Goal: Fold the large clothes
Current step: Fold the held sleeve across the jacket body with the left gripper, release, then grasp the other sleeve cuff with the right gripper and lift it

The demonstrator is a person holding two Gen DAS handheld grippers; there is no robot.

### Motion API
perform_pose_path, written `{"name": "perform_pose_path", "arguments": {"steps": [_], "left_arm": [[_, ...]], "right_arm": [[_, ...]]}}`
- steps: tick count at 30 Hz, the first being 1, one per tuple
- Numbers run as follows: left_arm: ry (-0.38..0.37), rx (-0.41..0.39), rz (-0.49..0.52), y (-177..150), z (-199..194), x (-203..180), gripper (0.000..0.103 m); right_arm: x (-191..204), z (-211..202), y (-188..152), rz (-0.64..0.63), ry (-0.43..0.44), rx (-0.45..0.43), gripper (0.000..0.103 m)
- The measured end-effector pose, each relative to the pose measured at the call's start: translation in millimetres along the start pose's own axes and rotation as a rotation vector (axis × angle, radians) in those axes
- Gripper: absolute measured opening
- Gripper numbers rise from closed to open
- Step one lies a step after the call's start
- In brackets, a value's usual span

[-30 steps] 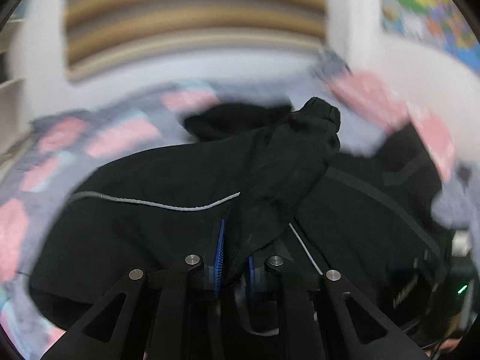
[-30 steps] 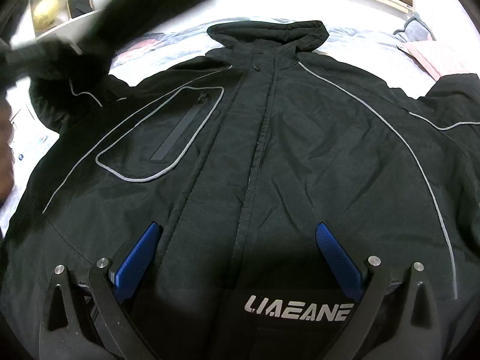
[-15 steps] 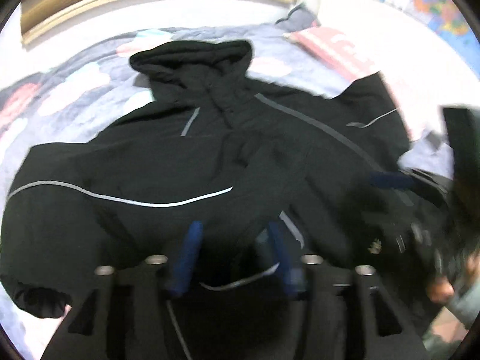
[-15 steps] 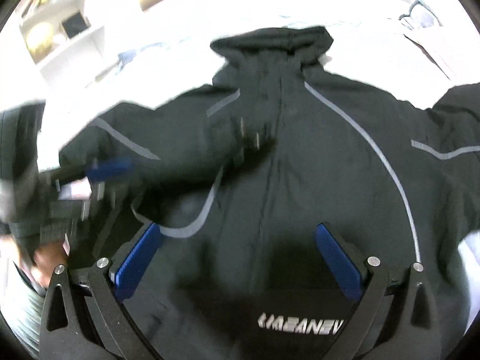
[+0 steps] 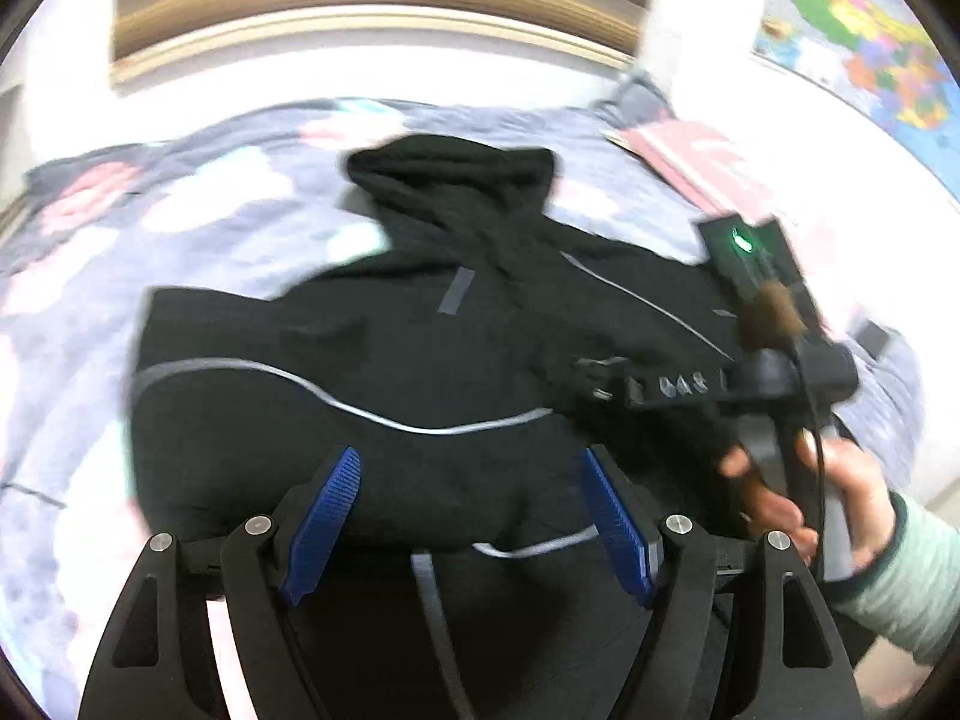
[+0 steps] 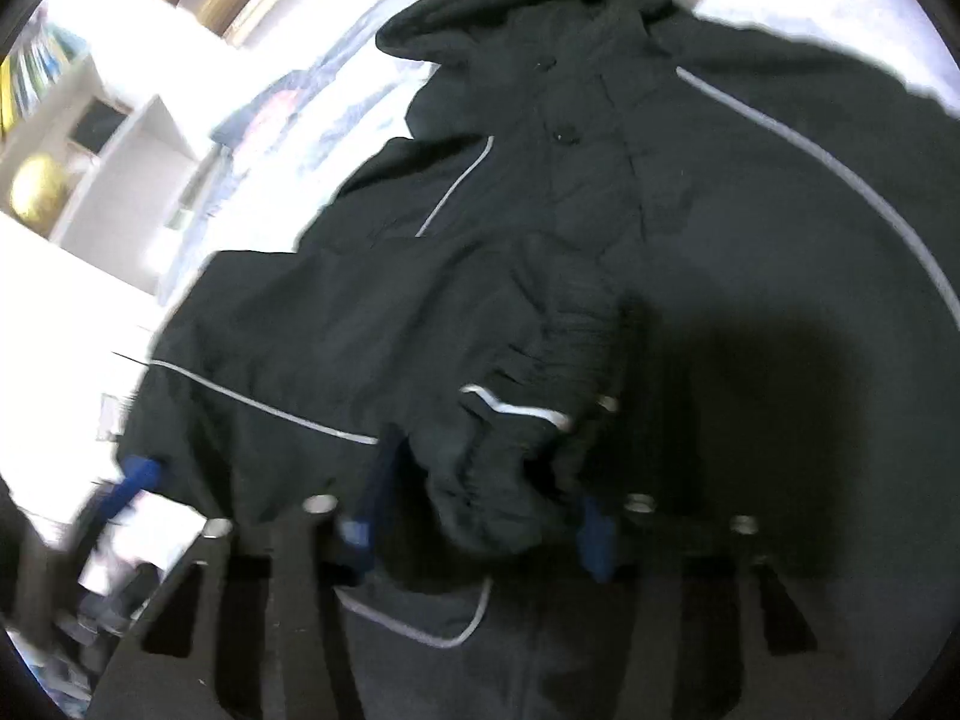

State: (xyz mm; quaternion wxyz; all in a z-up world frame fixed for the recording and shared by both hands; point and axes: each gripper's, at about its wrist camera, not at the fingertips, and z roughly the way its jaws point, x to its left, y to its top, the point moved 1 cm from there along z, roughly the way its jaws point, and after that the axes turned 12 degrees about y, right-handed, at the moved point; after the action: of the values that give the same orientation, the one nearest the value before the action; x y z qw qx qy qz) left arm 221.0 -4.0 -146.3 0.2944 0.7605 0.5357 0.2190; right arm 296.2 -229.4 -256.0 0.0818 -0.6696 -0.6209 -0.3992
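- Left wrist view: the big black hooded jacket (image 5: 420, 360) lies flat on the grey-and-pink flowery bed cover (image 5: 150, 228); the left gripper (image 5: 468, 516) is spread wide, holding nothing.
- A colourful wall map (image 5: 864, 24) hangs nearby.
- The right gripper (image 6: 480, 516) pinches the jacket's bunched sleeve cuff (image 6: 510, 456).

Blurred right hand-held gripper (image 6: 480, 516) perhaps pinches the jacket sleeve (image 6: 516, 456).

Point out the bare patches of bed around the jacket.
Free: floral bedspread left of the black jacket, and beside its hood. Crowded: right side, where the right gripper closes around the folded sleeve cuff; left gripper hovers open.
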Motion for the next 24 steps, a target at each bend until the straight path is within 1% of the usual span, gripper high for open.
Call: {"name": "perform_pose_path", "arguments": {"steps": [1, 3, 4, 5, 6, 7, 9, 11, 12, 14, 16, 17, 18, 20, 22, 23, 24], "left_arm": [[0.015, -0.007, -0.019, 2, -2, 6, 0.077], [0.03, -0.017, -0.059, 10, -3, 16, 0.077], [0.048, -0.021, -0.074, 15, -3, 20, 0.077], [0.069, -0.023, -0.077, 19, -2, 21, 0.077], [0.096, -0.025, -0.074, 23, -1, 20, 0.077], [0.112, -0.027, -0.069, 28, 2, 17, 0.077], [0.109, -0.008, -0.065, 35, 15, 8, 0.077], [0.105, 0.025, -0.048, 39, 32, -5, 0.077], [0.109, 0.053, -0.026, 39, 48, -15, 0.077], [0.121, 0.104, -0.008, 36, 72, -25, 0.077], [0.131, 0.18, -0.009, 26, 104, -33, 0.077], [0.142, 0.205, -0.015, 21, 116, -34, 0.077], [0.151, 0.225, -0.019, 15, 126, -34, 0.077], [0.165, 0.216, -0.003, 9, 133, -38, 0.077], [0.178, 0.196, 0.008, 7, 130, -40, 0.077], [0.183, 0.191, 0.013, 5, 129, -42, 0.078], [0.185, 0.179, 0.015, 2, 129, -43, 0.078]], "right_arm": [[5, -4, 0, -0.022, -0.009, -0.012, 0.037], [16, -26, 5, -0.081, -0.043, -0.076, 0.035], [19, -43, 8, -0.112, -0.086, -0.125, 0.035], [20, -57, 11, -0.128, -0.111, -0.158, 0.035], [21, -81, 14, -0.156, -0.167, -0.216, 0.035], [20, -94, 15, -0.169, -0.198, -0.244, 0.035], [12, -130, 17, -0.202, -0.307, -0.31, 0.035], [-3, -151, 17, -0.205, -0.396, -0.337, 0.035], [-15, -159, 17, -0.191, -0.428, -0.337, 0.035], [-40, -162, 14, -0.146, -0.45, -0.319, 0.035], [-71, -153, 10, -0.084, -0.458, -0.272, 0.035], [-80, -146, 10, -0.075, -0.466, -0.259, 0.035], [-98, -134, 6, -0.068, -0.48, -0.22, 0.035], [-116, -120, -3, -0.046, -0.493, -0.171, 0.034], [-125, -119, -9, -0.052, -0.492, -0.176, 0.035], [-122, -120, -9, -0.06, -0.499, -0.179, 0.036], [-119, -124, -9, -0.061, -0.499, -0.183, 0.041]]}}
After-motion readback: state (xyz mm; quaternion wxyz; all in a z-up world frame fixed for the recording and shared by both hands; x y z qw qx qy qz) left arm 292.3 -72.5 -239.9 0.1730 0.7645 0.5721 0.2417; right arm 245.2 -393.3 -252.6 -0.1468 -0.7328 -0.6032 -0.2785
